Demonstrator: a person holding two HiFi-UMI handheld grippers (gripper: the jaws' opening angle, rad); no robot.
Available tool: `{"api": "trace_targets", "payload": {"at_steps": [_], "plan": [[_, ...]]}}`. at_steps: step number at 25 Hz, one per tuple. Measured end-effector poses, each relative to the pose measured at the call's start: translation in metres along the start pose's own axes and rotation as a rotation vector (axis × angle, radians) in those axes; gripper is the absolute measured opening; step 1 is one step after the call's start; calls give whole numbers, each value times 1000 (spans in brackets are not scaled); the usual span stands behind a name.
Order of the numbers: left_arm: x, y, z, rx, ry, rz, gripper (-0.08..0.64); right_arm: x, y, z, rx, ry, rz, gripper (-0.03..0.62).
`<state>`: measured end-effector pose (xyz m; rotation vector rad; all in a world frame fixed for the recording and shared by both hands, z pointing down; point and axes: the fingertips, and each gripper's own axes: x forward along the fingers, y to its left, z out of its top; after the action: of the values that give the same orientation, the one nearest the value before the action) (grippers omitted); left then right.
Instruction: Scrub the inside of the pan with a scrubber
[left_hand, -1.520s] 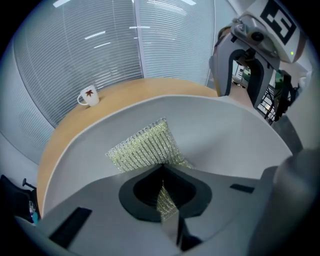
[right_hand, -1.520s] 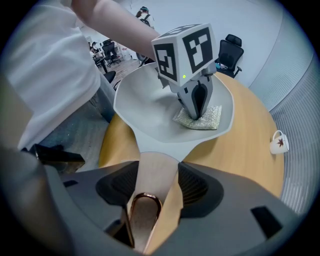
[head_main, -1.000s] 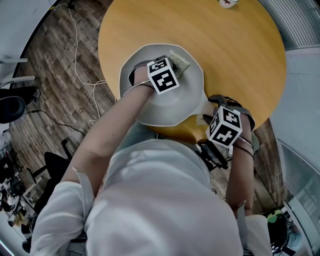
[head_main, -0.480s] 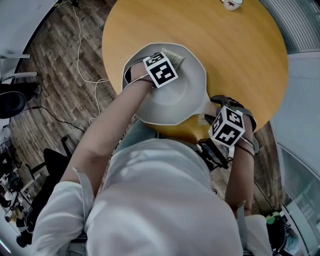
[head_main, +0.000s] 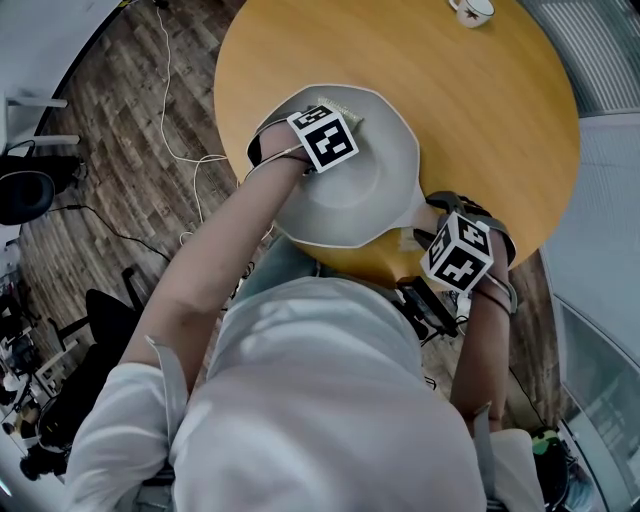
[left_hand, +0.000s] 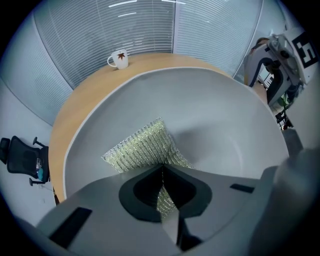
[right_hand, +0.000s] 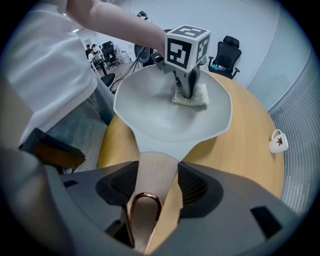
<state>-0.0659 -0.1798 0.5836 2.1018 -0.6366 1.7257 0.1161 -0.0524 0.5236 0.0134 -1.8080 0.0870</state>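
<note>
Pans: one, pale grey pan (head_main: 375, 190), wide and shallow, sitting on the near part of the desk (head_main: 480, 110) with its handle (right_hand: 154, 177) aimed back at the person.
Scrubbers: one, a square yellow-green mesh scrubber (left_hand: 142, 147), lying flat on the pan's inner floor towards the far wall.
Grippers: two, each topped with one black-and-white marker cube.
Left gripper (left_hand: 161, 167): pressed together on the near edge of the scrubber, mesh pinched between both jaws, most of the pad fanning out ahead of the tips.
Left arm: bare forearm reaching in from the lower left over the pan's near rim, gripper standing close to upright inside the pan, tips down on the pad.
Right gripper (right_hand: 157, 167): clamped on the pan's wooden handle, one jaw on each side of it, copper hanging loop showing between them just behind the tips.
Right arm: forearm coming up at the desk's near edge beside the body, wrist strapped, gripper pointing along the handle towards the pan.
Mugs: one, white mug (head_main: 470, 10) with a small red mark, at the desk's far edge, well apart from the pan.
Desks: one, round, light wood.
Floor: dark wood planks, a white cable (head_main: 165, 120) trailing across them left of the desk.
</note>
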Motion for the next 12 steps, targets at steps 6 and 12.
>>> {"api": "trace_targets", "payload": {"at_steps": [6,12], "plan": [[-4,-4,-11,-7,41,13,17,-3,-1,-2,1,-1,-2,242],[-6,-11,-20,8,71,-16,17,-4,0,-4,1,1,-1,242]]}}
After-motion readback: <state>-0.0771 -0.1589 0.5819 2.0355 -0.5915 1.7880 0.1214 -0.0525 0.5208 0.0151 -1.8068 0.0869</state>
